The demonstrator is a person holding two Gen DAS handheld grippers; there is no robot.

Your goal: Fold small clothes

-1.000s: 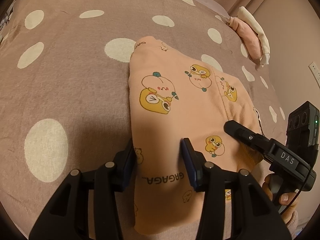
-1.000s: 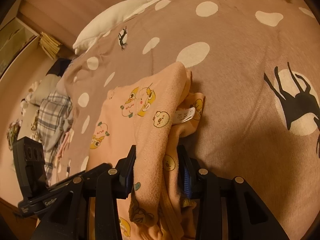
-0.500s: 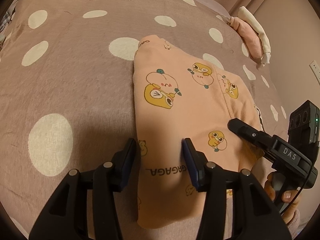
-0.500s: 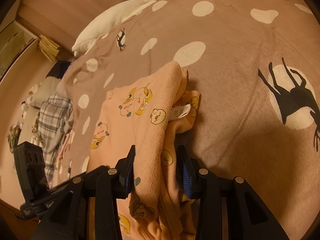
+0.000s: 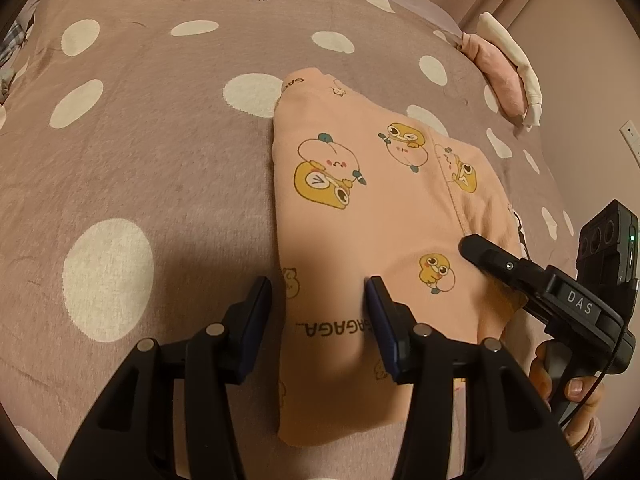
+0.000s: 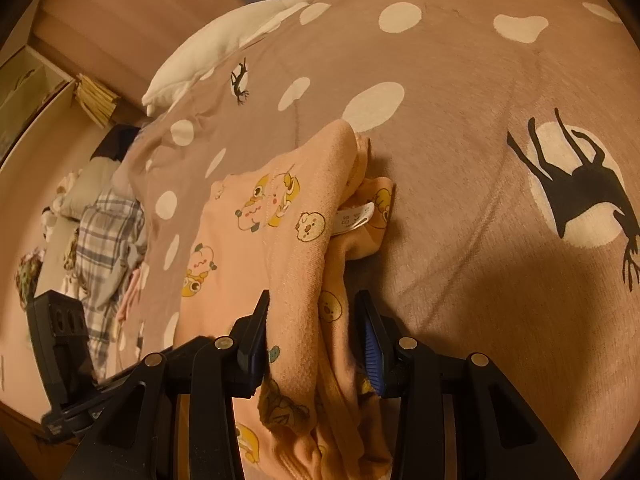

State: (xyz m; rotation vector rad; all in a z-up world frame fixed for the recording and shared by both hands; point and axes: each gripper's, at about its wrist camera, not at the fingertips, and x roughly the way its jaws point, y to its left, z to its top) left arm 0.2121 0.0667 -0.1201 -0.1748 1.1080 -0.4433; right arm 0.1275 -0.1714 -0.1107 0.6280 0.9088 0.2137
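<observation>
A small peach garment [image 5: 372,216] with cartoon duck prints lies folded on the spotted mauve bedspread [image 5: 132,148]. My left gripper [image 5: 318,316] is open over its near left edge, one finger on each side of the fold line. My right gripper [image 6: 310,334] is open with the garment's bunched layered edge [image 6: 304,264] between its fingers; it also shows in the left wrist view [image 5: 520,276] at the garment's right side. A white care label [image 6: 354,216] sticks out of the layers.
A white goose plush [image 6: 248,28] lies at the head of the bed. A pink and white pillow [image 5: 504,72] sits at the far right. Plaid clothes [image 6: 108,240] lie heaped at the left side. A wall socket [image 5: 630,134] is on the right.
The left gripper has drawn back and slightly left, so the garment sits farther right and looks flatter. The right gripper stays around the layered edge.
</observation>
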